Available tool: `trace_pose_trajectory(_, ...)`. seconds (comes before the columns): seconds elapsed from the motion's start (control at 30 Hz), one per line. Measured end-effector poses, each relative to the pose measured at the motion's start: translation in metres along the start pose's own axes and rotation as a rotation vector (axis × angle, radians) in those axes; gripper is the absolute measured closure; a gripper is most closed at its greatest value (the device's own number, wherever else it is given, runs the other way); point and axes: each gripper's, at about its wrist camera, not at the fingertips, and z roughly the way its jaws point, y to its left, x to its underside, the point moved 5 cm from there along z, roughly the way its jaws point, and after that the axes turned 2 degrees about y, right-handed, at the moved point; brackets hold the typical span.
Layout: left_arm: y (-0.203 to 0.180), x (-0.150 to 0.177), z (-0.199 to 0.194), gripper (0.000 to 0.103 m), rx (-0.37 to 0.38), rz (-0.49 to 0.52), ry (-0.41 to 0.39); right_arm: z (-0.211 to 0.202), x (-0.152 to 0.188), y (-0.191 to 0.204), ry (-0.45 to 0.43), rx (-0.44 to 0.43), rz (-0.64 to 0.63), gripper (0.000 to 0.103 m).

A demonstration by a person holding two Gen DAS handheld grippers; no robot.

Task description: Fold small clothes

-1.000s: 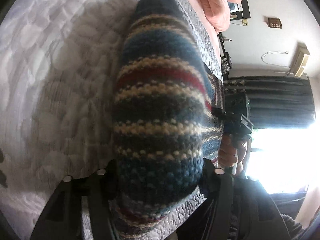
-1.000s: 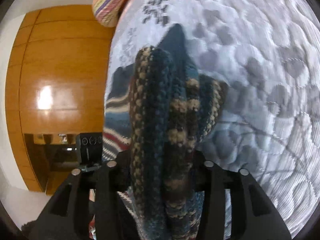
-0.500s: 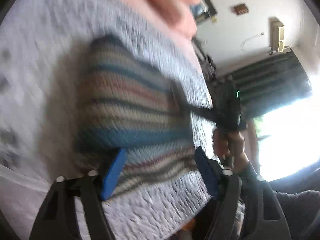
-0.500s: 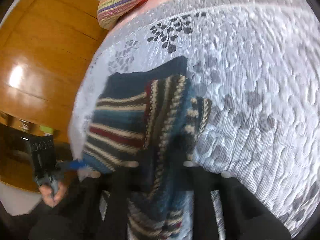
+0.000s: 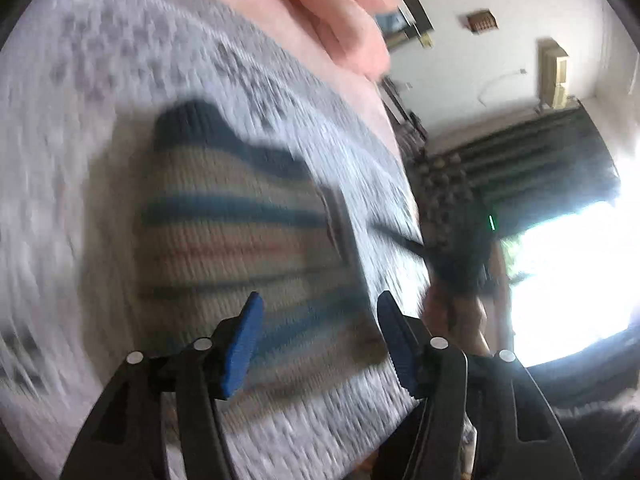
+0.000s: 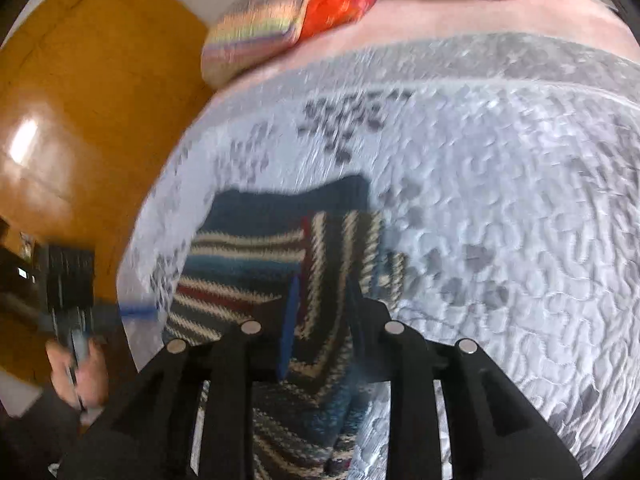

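**Folded knit lies flat, both grippers at its near edge**

The striped blue, cream and red knitted woollen garment lies folded on the grey quilted bedspread, its stripes running crosswise. It sits straight ahead of both tools. The left gripper hangs over its near edge, jaws spread and empty. The right gripper, closer in, has its jaws narrowly parted astride a raised fold; whether they pinch it, I cannot tell.

Motion blur smeared the striped knit garment and bedspread; the garment's near end was hidden behind the right gripper.
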Motion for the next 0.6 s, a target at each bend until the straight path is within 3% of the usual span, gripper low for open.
trace_pose_trajectory(0.07,0.019,-0.022,0.013,0.044,-0.107,-0.019,-0.009,0.024,0.002,-0.003,0.07,0.025,-0.003,0.087)
trace_pose_trajectory(0.1,0.035,-0.028,0.025,0.044,-0.138,-0.047,0.015,0.038,0.006,-0.009,0.111,0.094,-0.023,0.1)
trace_pose_trajectory(0.17,0.057,-0.031,0.034,0.052,-0.164,-0.067,0.047,0.052,0.007,-0.014,0.129,0.132,-0.058,0.101)
trace_pose_trajectory(0.27,0.046,-0.027,0.029,0.05,-0.19,-0.034,0.05,0.027,0.007,-0.003,0.114,0.145,-0.079,0.096)
trace_pose_trajectory(0.3,0.037,-0.023,0.019,0.05,-0.168,-0.023,0.034,0.016,0.01,0.005,0.107,0.134,-0.094,0.092)
trace_pose_trajectory(0.4,0.01,-0.003,-0.004,0.049,-0.107,0.033,0.003,-0.006,0.039,0.029,0.121,0.125,-0.188,0.092)
trace_pose_trajectory(0.47,0.012,0.008,-0.001,0.049,-0.139,0.039,0.031,0.001,0.063,0.033,0.165,0.155,-0.213,0.091)
trace_pose_trajectory(0.53,0.026,0.015,0.007,0.051,-0.21,0.045,0.055,0.017,0.079,0.023,0.202,0.2,-0.221,0.098)
trace_pose_trajectory(0.6,0.035,0.018,0.016,0.051,-0.215,0.02,0.04,0.026,0.083,0.019,0.196,0.24,-0.234,0.1)
